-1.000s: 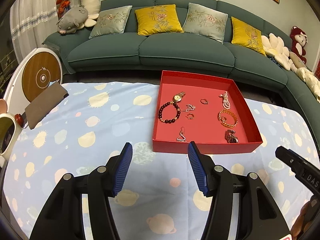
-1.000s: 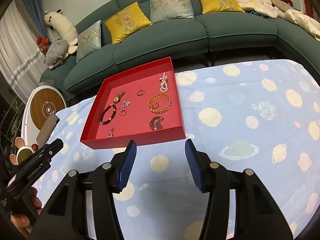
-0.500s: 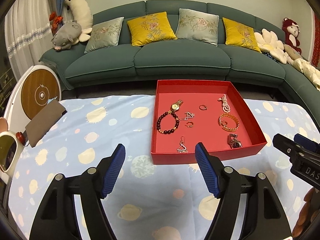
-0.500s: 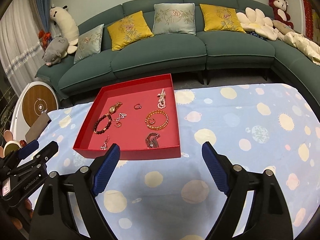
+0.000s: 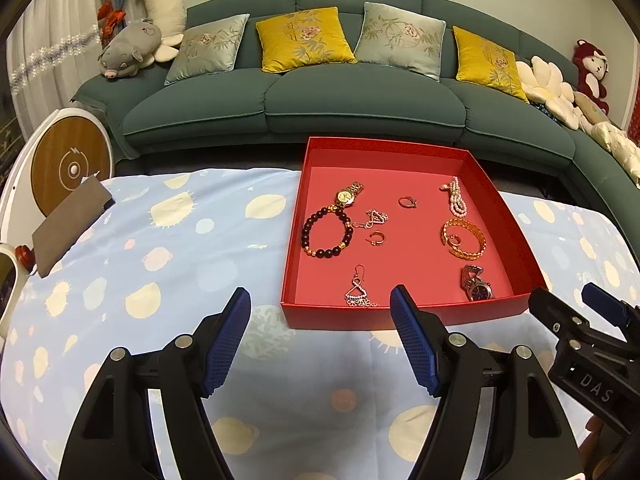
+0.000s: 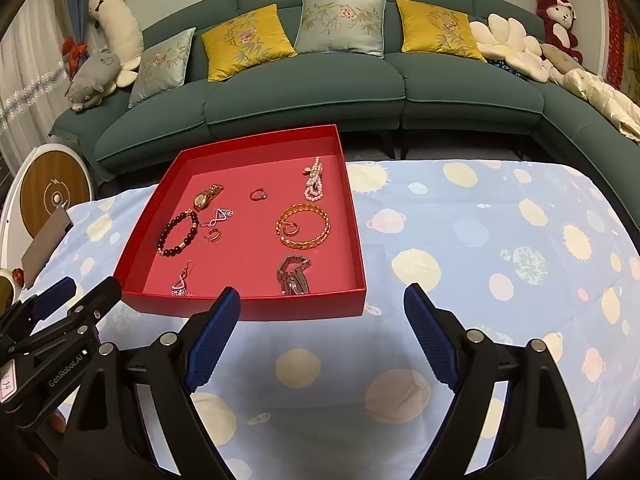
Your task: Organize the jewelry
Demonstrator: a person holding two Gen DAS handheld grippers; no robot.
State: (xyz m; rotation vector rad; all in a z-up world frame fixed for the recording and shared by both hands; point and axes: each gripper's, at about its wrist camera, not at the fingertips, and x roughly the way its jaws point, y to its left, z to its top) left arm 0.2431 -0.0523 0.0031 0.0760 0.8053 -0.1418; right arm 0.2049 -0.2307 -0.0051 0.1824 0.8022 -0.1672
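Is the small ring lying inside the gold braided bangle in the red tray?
No, the small ring lies apart from the gold braided bangle, on the bare floor of the red tray; a different open hoop sits inside the bangle.

Red tray (image 6: 248,308): near wall stands just ahead of both claws; open top; bare table (image 6: 460,248) right of tray.

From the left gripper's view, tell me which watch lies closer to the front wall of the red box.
The silver watch with the dark dial, in the box's near right corner. The gold watch lies farther back, above the dark bead bracelet.
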